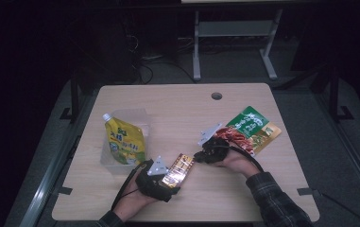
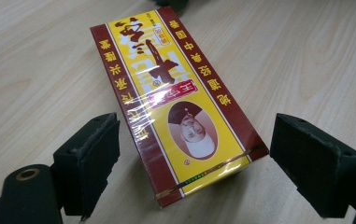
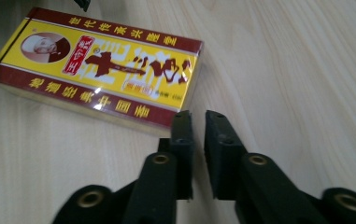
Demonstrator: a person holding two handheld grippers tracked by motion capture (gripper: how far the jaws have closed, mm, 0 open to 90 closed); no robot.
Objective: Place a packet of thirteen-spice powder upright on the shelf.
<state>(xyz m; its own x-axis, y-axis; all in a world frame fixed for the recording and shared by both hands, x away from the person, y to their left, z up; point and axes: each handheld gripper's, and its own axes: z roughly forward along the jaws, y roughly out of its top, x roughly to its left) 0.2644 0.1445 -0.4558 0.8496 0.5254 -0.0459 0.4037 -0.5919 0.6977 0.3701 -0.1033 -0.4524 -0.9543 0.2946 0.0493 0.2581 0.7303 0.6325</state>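
A yellow and dark-red printed box (image 1: 178, 169) (image 2: 175, 102) (image 3: 101, 70) lies flat on the wooden table. My left gripper (image 1: 168, 180) (image 2: 203, 161) is open, one jaw on each side of the box's near end, and neither pad touches it. My right gripper (image 1: 198, 155) (image 3: 198, 126) sits low over the table just past the box's other end. Its jaws stand a narrow gap apart with nothing between them. In the right gripper view the jaw tips are close to the box's corner.
A yellow spouted pouch (image 1: 125, 142) stands in a clear plastic container (image 1: 141, 116) at the left. A green and red snack packet (image 1: 251, 127) lies at the right, behind my right hand. A cable hole (image 1: 216, 96) is near the table's far edge.
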